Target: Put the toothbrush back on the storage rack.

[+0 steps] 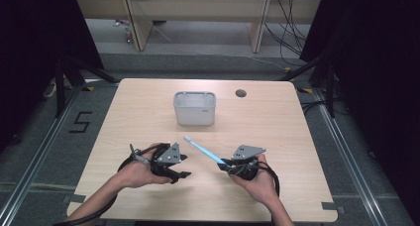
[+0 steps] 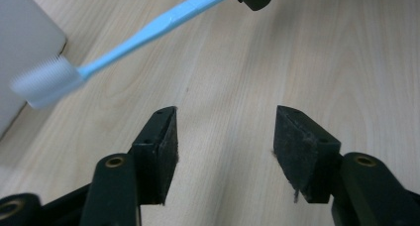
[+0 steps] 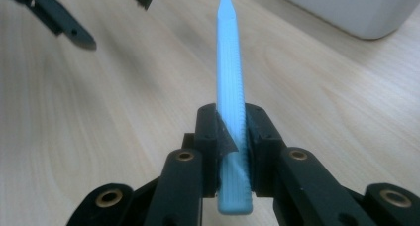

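Near the grey tub [image 1: 194,108], the right claw [image 3: 232,137] pinches a light, stiff, slippery toothbrush [image 3: 229,87] by its handle end, while the left claw [image 2: 225,137] stands spread and empty.

Pale wooden table [image 1: 148,112] with a round cable hole [image 1: 240,93] near its far edge; grey-white rectangular container [image 1: 194,108] standing upright mid-table; black "5" marking [image 1: 80,122] on grey floor at left.
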`<action>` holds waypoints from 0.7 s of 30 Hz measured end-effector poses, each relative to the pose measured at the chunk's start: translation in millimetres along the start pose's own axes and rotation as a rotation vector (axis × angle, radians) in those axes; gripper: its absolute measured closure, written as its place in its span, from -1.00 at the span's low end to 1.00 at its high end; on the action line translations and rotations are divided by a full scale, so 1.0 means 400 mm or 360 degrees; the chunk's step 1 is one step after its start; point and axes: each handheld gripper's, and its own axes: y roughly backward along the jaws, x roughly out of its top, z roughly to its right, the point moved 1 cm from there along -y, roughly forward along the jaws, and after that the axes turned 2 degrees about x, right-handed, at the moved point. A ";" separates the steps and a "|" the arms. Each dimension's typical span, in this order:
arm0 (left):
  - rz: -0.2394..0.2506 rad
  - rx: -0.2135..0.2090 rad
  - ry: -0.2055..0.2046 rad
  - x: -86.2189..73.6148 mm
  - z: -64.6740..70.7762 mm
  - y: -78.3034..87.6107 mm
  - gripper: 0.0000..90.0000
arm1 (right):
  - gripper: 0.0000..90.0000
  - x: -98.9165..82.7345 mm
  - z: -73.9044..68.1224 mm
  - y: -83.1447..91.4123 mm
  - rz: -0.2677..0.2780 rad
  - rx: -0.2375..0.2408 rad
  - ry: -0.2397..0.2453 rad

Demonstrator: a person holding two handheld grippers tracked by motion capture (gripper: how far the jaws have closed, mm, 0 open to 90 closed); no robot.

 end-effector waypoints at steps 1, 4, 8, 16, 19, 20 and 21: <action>0.0030 0.0008 0.0037 -0.002 -0.001 -0.005 -0.12 | 0.75 0.001 0.001 0.001 0.0028 -0.0022 0.0013; 0.0100 0.0052 0.0153 -0.009 -0.010 -0.015 -0.22 | 0.75 0.004 -0.006 0.002 0.0068 -0.0019 -0.0012; 0.0200 0.0045 0.0276 -0.011 -0.025 -0.020 -0.27 | 0.75 0.006 -0.015 0.002 0.0138 -0.0039 -0.0016; 0.0350 -0.0009 0.0437 0.003 -0.044 -0.033 -0.33 | 0.75 0.014 -0.020 -0.003 0.0212 -0.0064 0.0041; 0.0400 -0.0032 0.0474 0.008 -0.048 -0.043 -0.34 | 0.75 0.016 -0.023 -0.006 0.0221 -0.0053 0.0023; 0.0397 -0.0020 0.0486 0.011 -0.049 -0.043 -0.34 | 0.75 0.017 -0.023 -0.006 0.0222 -0.0051 0.0021; 0.0423 -0.0024 0.0498 0.014 -0.049 -0.046 -0.34 | 0.75 0.016 -0.024 -0.007 0.0231 -0.0074 0.0024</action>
